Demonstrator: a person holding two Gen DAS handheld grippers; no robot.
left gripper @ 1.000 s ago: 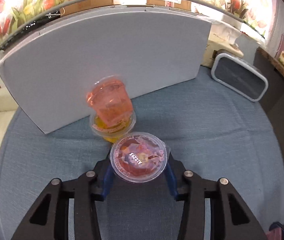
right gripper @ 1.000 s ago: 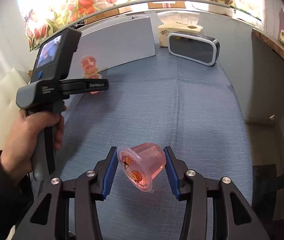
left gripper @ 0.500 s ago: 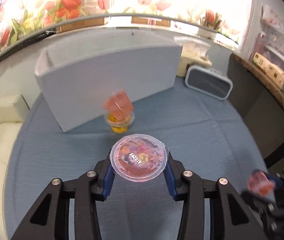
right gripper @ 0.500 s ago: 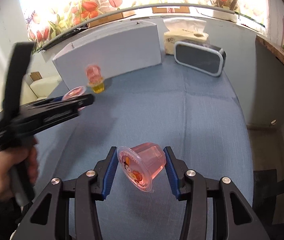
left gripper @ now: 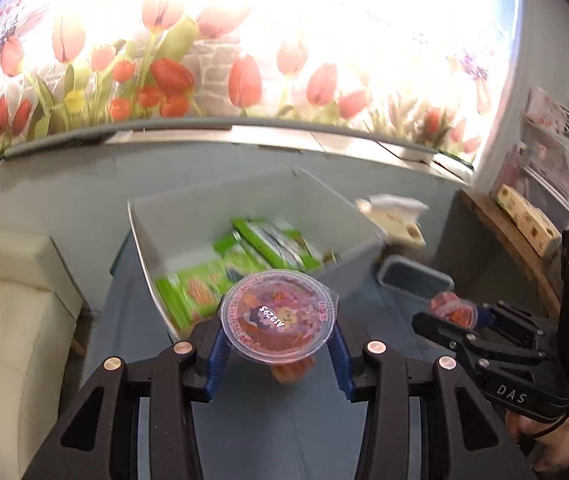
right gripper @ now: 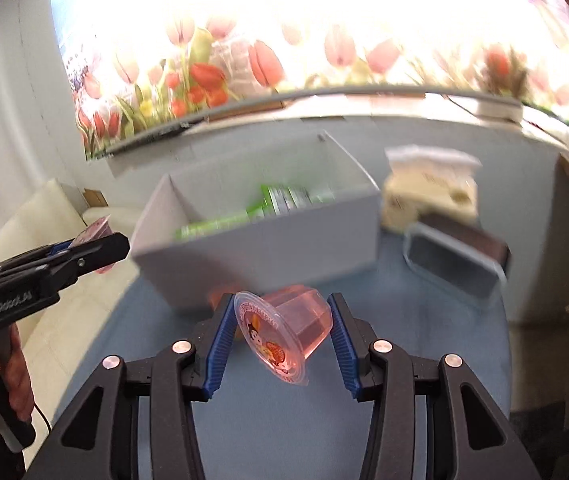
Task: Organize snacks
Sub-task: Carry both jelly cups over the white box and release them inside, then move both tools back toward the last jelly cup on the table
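Note:
My left gripper [left gripper: 278, 346] is shut on a red jelly cup [left gripper: 277, 314], lid facing the camera, held high in front of the open grey box [left gripper: 156, 236]. Green snack packs [left gripper: 268, 246] lie inside the box. My right gripper [right gripper: 280, 338] is shut on a pink jelly cup [right gripper: 286, 330] tilted on its side, held above the blue table [right gripper: 284, 420] near the box's front wall [right gripper: 268, 260]. The right gripper also shows in the left wrist view [left gripper: 456, 318], the left one in the right wrist view [right gripper: 96, 240]. Stacked jelly cups [left gripper: 290, 372] show partly below the left cup.
A grey-rimmed speaker [right gripper: 456, 260] and a tissue box [right gripper: 428, 192] stand right of the grey box. A cream sofa [left gripper: 8, 308] is left of the table. A tulip-pattern wall [left gripper: 224, 60] lies behind. A shelf [left gripper: 540, 208] is at far right.
Both grippers rose with their cups and moved toward the box. The box's inside with green packs is in view now. The stacked cups dropped below the left gripper.

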